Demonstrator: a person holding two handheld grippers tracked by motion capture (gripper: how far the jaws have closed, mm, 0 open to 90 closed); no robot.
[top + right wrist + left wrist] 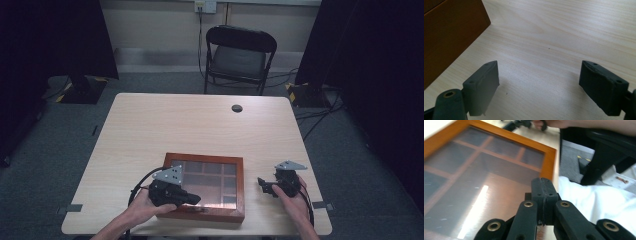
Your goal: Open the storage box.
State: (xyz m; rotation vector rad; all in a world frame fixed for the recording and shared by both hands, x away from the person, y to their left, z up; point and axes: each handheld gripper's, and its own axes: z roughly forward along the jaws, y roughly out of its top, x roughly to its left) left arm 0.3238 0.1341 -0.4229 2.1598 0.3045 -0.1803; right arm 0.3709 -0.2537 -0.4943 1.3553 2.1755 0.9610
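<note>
A shallow wooden box [205,158] with a glass lid divided into compartments lies near the table's front edge. My left gripper [196,199] rests over the box's front left part, held by the left hand. In the left gripper view its jaws [543,185] are pressed together just above the glass, near the orange-brown frame [549,162], with nothing visible between them. My right gripper [262,184] sits on the table to the right of the box. Its jaws [539,75] stand wide apart over bare wood, with the box's dark side [446,37] at the left.
The light wooden table [200,125] has a round black cable hole [237,108] near its far edge. A black folding chair [239,55] stands behind the table. Cables run over the grey floor at right. White clothing [599,202] lies beside the table edge.
</note>
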